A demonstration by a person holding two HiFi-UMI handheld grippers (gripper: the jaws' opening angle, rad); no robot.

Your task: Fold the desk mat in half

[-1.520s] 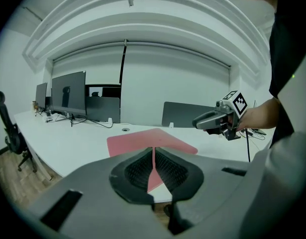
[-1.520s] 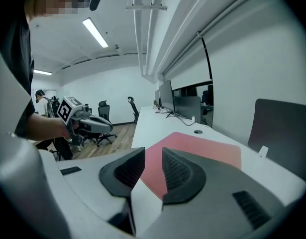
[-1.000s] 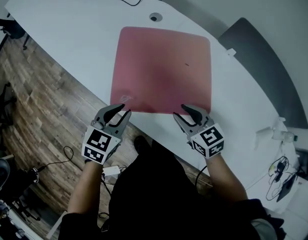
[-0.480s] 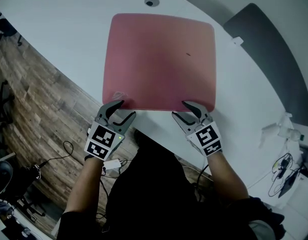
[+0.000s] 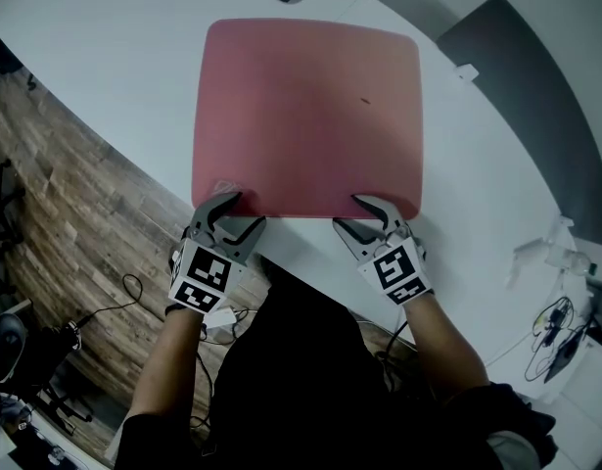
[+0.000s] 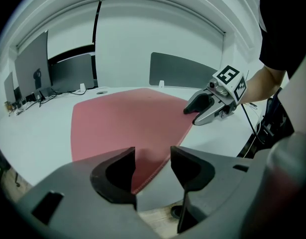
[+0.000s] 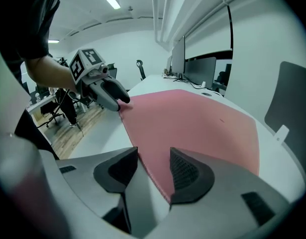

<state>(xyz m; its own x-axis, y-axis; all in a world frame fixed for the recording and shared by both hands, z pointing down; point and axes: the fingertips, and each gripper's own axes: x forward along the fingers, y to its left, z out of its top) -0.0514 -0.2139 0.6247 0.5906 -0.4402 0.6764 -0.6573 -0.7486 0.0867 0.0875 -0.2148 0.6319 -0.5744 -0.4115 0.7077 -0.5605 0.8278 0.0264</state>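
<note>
Sank toward near edge of desk mat (image 5: 310, 116) since earlier frame, jaws just opening wider. Left gripper (image 5: 240, 213), right gripper (image 5: 354, 213): jaws stood apart, mat edge between tips, unpinched. Beyond tips, lay flat on table (image 5: 115, 76). Risk judged: thin edge missed on closing, or uneven grips skewing fold.

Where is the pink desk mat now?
Head view: the pink desk mat lies flat centrally on the white table. Its near edge runs between the jaws, which have just been opening, of the left gripper and right gripper.

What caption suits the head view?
Left gripper and right gripper, jaws just opened further, straddle the near edge of the flat desk mat without gripping it.
</note>
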